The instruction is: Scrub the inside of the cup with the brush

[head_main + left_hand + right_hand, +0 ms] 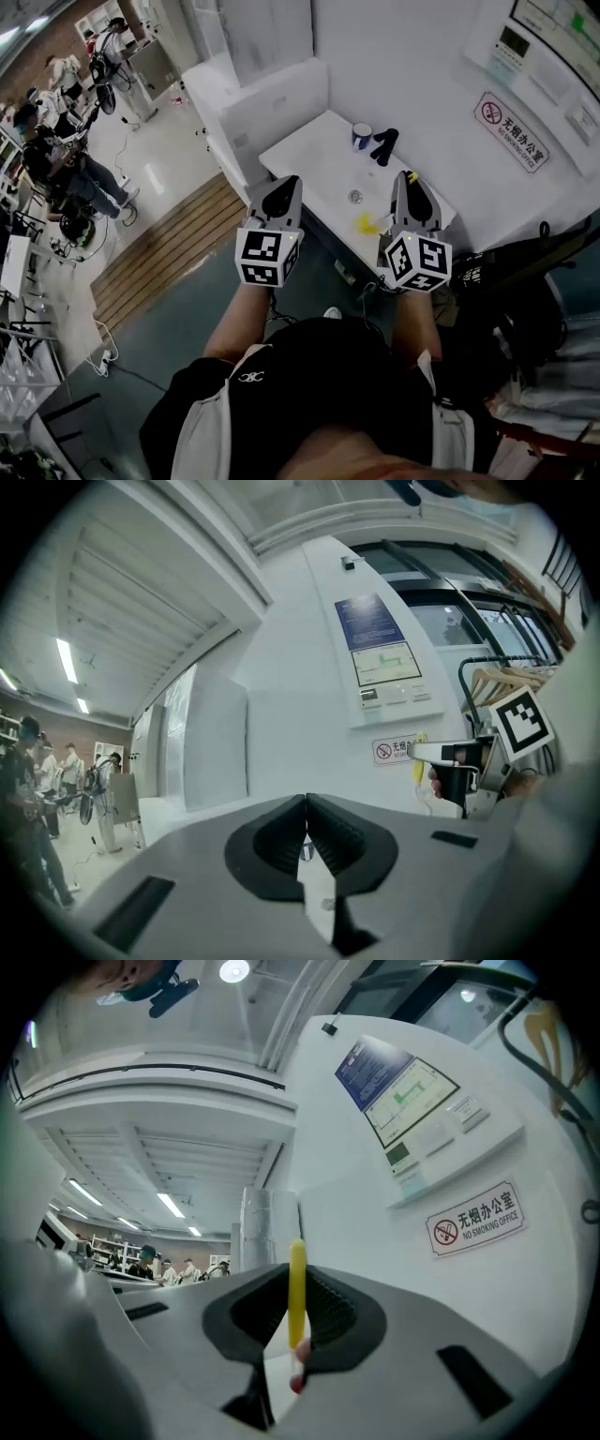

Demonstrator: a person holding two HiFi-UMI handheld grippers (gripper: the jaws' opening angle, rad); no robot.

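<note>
standing at the near edge of a white table (309, 155), the person holds both tools out in the head view, the left gripper (281, 192) over the table's near left edge and the right gripper (411, 186) over its near right part. the cup (362, 137), blue and white, stands upright at the far side of the table close to the wall, well apart from both grippers, with a black object (384, 146) just to its right. a small round thing (355, 197) lies on the table between the cup and the grippers. a yellow patch (366, 223) shows just left of the right gripper; whether it lies on the table or hangs from the tool cannot be told here. a no-smoking sign (511, 131) hangs on the wall at far right.

the left gripper view shows its jaws pressed together with nothing between them. the right gripper appears at the right, a bit of yellow at its tip.

the right gripper view shows its jaws clamped on the brush (296, 1288), whose yellow handle stands upright between the pads and rises above them.
</note>
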